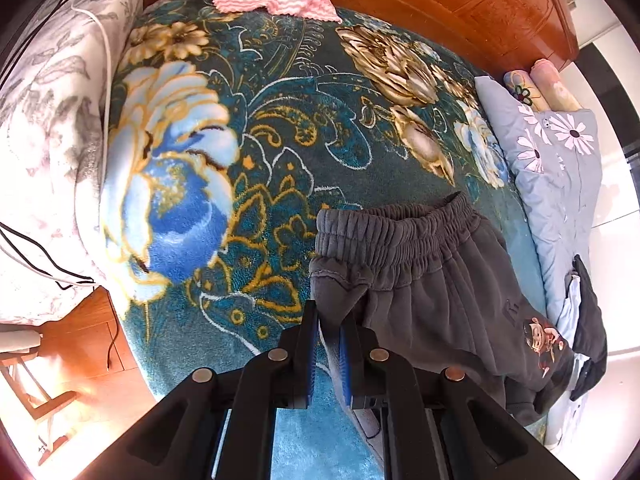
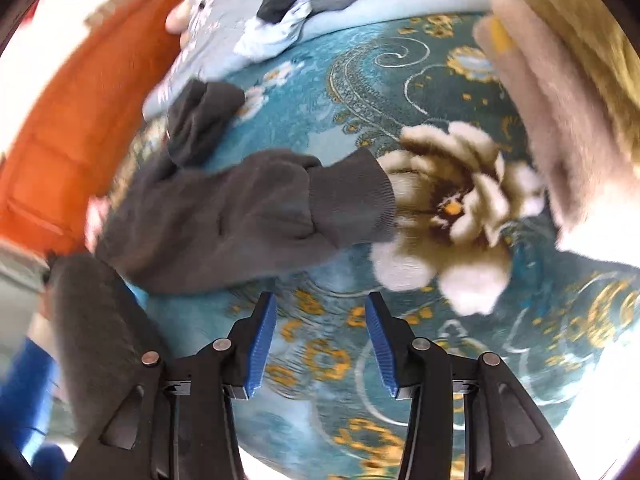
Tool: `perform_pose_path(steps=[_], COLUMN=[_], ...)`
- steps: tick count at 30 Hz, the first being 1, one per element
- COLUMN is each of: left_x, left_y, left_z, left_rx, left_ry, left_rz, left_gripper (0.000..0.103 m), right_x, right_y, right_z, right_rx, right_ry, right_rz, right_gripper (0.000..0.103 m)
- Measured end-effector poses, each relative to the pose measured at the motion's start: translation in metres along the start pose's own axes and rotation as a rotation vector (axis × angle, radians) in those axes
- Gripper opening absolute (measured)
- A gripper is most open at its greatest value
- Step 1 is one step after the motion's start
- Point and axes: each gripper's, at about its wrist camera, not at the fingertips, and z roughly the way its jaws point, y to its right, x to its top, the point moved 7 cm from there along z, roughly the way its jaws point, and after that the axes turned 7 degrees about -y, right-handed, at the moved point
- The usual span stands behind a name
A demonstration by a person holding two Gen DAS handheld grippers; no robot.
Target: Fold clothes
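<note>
two claws over the blanket [image 1: 272, 152]: left claw [image 1: 329, 322] clenched on grey sweatpants [image 1: 420, 272], right claw [image 2: 321, 304] released.

Bright daylight throughout, strongest from the right in the left wrist view, where the white floor [image 1: 616, 184] blows out to glare. Warm flare low on the left over the wooden floor [image 1: 80, 344]. Sharp focus there on the floral blanket [image 1: 248, 152] and grey sweatpants [image 1: 420, 264]. Heavy motion blur across the right wrist view, smearing the blanket pattern [image 2: 452, 204] and orange headboard [image 2: 72, 120]. Strong fisheye bending, dark vignette at the corners.
</note>
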Motion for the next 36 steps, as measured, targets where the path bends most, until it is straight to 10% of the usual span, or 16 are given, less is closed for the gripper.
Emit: perform_pose_path(steps=[3, 11, 25, 30, 36], left_x=[-0.001, -0.005, 0.000, 0.011, 0.026], left_y=[0.001, 0.002, 0.003, 0.006, 0.016], left_z=[-0.002, -0.004, -0.005, -0.014, -0.036], left_rx=[0.007, 0.006, 0.016, 0.009, 0.008], left_ry=[0.001, -0.001, 0.019, 0.060, 0.125], left_rz=[0.012, 0.023, 0.007, 0.002, 0.074], left_gripper=[0.010, 0.012, 0.011, 0.010, 0.010], right_x=[0.008, 0.022, 0.047, 0.063, 0.082], right_y=[0.011, 0.018, 0.034, 0.017, -0.045], right_z=[0.014, 0.036, 0.053, 0.038, -0.013], right_rx=[0.192, 0.356, 0.251, 0.124, 0.006], right_ry=[0.018, 0.087, 0.152, 0.155, 0.311], right_rz=[0.246, 0.524, 0.672, 0.511, 0.080], right_gripper=[0.061, 0.063, 0.061, 0.029, 0.025])
